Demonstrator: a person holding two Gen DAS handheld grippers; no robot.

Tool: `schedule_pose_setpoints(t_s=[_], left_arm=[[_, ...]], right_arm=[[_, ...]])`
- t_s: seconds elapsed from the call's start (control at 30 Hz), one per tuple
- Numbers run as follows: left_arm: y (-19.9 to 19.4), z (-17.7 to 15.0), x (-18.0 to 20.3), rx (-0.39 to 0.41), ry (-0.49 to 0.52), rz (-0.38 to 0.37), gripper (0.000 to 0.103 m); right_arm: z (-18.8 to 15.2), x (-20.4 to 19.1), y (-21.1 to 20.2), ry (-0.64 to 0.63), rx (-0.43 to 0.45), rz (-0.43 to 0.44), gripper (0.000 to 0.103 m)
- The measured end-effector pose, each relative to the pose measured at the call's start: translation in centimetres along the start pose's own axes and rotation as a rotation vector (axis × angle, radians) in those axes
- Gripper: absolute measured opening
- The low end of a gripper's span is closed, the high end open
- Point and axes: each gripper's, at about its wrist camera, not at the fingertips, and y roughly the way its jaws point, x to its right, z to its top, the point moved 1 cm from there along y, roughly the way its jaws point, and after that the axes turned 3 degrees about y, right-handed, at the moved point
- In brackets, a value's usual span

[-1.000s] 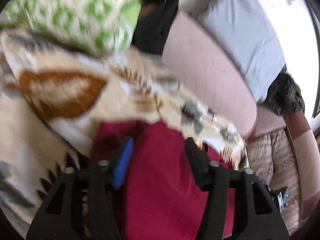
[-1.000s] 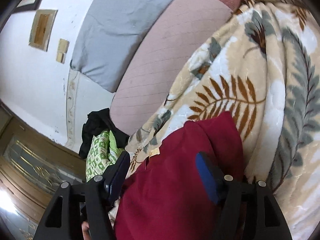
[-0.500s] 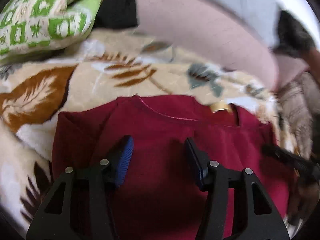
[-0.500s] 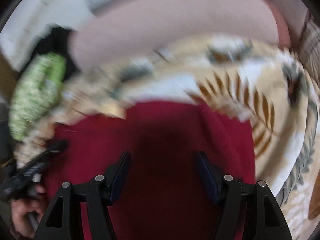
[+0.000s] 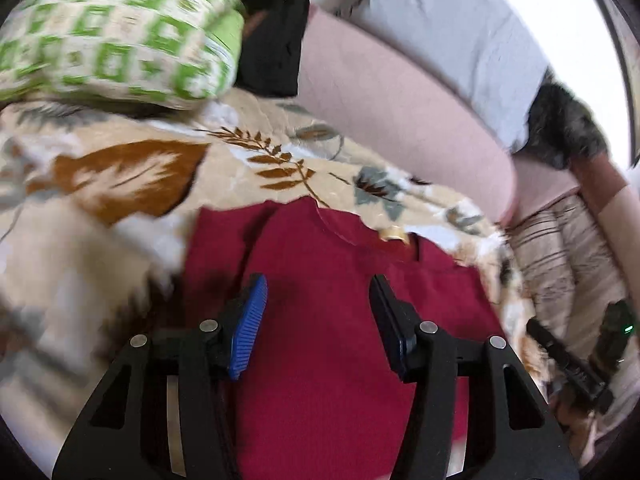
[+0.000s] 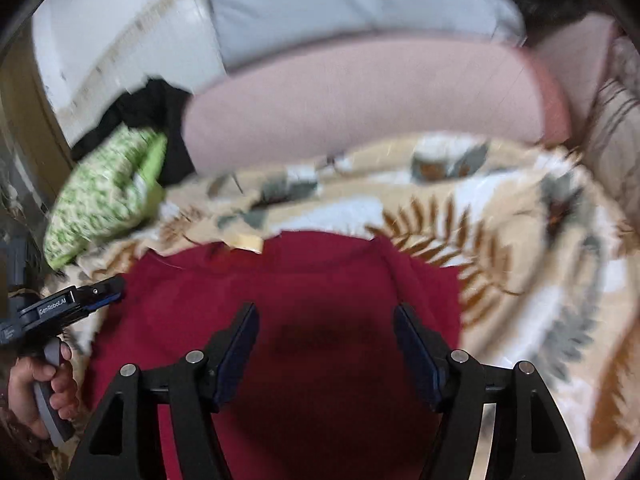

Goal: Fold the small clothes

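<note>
Garment: a dark red top [image 5: 336, 360] lies spread on a leaf-patterned blanket [image 5: 120, 208], neckline and a small tan label [image 6: 248, 242] towards the blanket's far edge.
Left hand-held gripper [image 5: 318, 320]: above the red top, jaws apart and just now opening a little; nothing pinched between the blue pads [image 5: 248, 320], only cloth beneath them.
Right hand-held gripper [image 6: 325, 344]: over the middle of the same top, jaws wide and just now opening further, no fabric caught between them.
Hand [image 6: 44, 384]: in the right wrist view, it grips the handle of the left hand-held gripper at the top's left edge.
Bolster: a long pink cushion [image 6: 360, 96] runs along the blanket's far edge.
Pillow: a green-and-white patterned one [image 5: 112, 32] sits at the far left corner, beside dark clothing [image 5: 272, 40].
Sharpness: both views are motion-blurred.
</note>
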Motion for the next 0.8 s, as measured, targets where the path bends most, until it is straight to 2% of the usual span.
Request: schedule_pose_setpoints(t_s=[0.1, 0.2, 0.27, 0.3, 0.37, 0.43, 0.5, 0.63, 0.77, 0.8], left_arm=[[-4.3, -4.4, -2.0, 0.03, -0.126, -0.058, 0.066], [-5.6, -9.2, -3.3, 0.013, -0.279, -0.101, 0.066], [-5.4, -12.3, -3.5, -0.003, -0.328, -0.138, 0.066], [-4.8, -13.7, -3.4, -0.027, -0.321, -0.158, 0.066], [-4.2, -14.3, -3.2, -0.05, -0.316, -0.151, 0.066], [-4.7, -14.0, -2.8, 0.002, -0.295, -0.147, 0.066], [-5.4, -13.6, -2.4, 0.045, -0.259, -0.127, 0.066], [-5.9, -13.0, -2.3, 0.117, -0.2, -0.066, 0.066], [-4.5, -12.5, -2.1, 0.113, -0.133, 0.003, 0.066], [-3.9, -12.5, -2.2, 0.094, -0.129, 0.01, 0.066]], right_arm=[[-2.5, -0.6, -3.9, 0.028, -0.011, -0.002, 0.068], [-6.1, -0.9, -6.9, 0.102, -0.027, 0.019, 0.068], [-8.8, -1.5, -8.4, 0.141, -0.018, 0.055, 0.068], [-10.0, -1.9, -8.7, 0.147, -0.018, 0.062, 0.068], [-11.5, -2.7, -8.6, 0.124, -0.031, 0.075, 0.068], [-12.1, -3.7, -7.4, 0.096, -0.086, 0.099, 0.068], [-12.4, -4.2, -6.5, 0.081, -0.103, 0.124, 0.068], [-13.0, -5.0, -4.3, 0.03, -0.155, 0.093, 0.068], [-14.5, -4.9, -0.9, 0.021, -0.297, 0.056, 0.069], [-14.6, -5.3, -0.7, -0.015, -0.283, 0.04, 0.07]])
